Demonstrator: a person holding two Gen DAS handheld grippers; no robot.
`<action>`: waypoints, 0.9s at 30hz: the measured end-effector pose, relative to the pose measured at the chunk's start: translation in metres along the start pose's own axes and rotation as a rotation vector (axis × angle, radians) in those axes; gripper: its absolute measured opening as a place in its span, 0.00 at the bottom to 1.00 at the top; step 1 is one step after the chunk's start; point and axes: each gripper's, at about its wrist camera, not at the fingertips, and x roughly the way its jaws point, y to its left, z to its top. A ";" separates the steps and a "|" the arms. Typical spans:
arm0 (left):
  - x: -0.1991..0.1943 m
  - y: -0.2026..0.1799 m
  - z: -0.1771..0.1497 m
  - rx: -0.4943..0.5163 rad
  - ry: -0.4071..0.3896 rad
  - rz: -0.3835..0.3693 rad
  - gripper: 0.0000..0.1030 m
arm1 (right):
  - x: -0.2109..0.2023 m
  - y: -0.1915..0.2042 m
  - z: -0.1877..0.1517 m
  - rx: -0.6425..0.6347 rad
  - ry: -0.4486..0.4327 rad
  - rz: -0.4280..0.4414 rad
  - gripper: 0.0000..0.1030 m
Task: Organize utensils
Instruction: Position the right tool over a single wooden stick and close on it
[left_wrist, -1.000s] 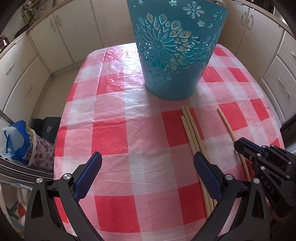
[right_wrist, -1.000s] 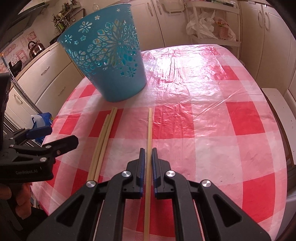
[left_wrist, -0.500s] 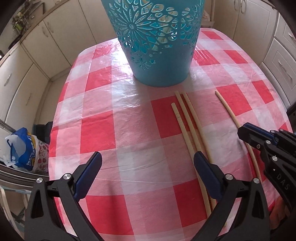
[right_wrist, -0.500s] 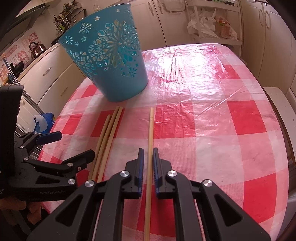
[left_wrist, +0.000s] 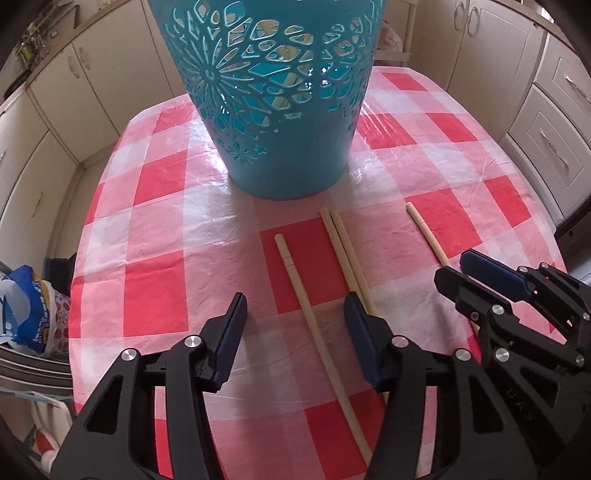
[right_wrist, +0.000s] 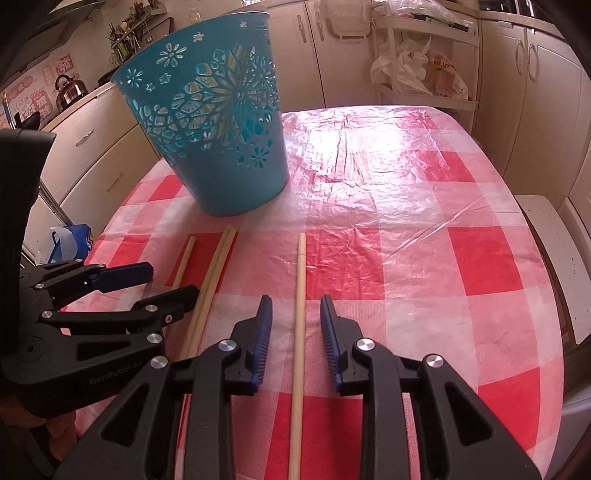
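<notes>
Presently, item one — left gripper (left_wrist: 295, 325): jaws closing from their widest a second ago, a single chopstick (left_wrist: 295, 280) lying between them, pads not yet touching it. Since then this gripper has shifted so that the stick sits inside its span instead of by its right jaw.

Item two — right gripper (right_wrist: 295, 325): jaws opening, where a second ago they were pressed onto a lone chopstick (right_wrist: 300, 280); that stick now lies free on the tablecloth (right_wrist: 406, 258) between the parted pads.

Item three: paired chopsticks (left_wrist: 347, 254), touching side by side, between the two single sticks, just outside the left gripper's right jaw.

Item four: blue basket (left_wrist: 273, 110), upright beyond the stick tips, near them but apart; pale sticks show through its cut-outs.

Reading: the right hand's stick looks released, the left's about to be taken; four sticks remain outside the basket.

Pose: both grippers tilt steeply downward toward the table, side by side, the right one's place unchanged.
</notes>
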 end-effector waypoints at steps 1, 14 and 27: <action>0.000 -0.001 0.000 0.008 0.001 -0.019 0.38 | -0.001 0.000 -0.001 -0.009 0.001 -0.003 0.26; 0.003 0.020 0.015 0.006 0.048 -0.127 0.24 | 0.009 -0.014 0.018 0.013 0.039 -0.022 0.19; 0.005 0.011 0.016 0.046 0.043 -0.136 0.09 | 0.012 -0.013 0.018 0.004 0.044 -0.034 0.07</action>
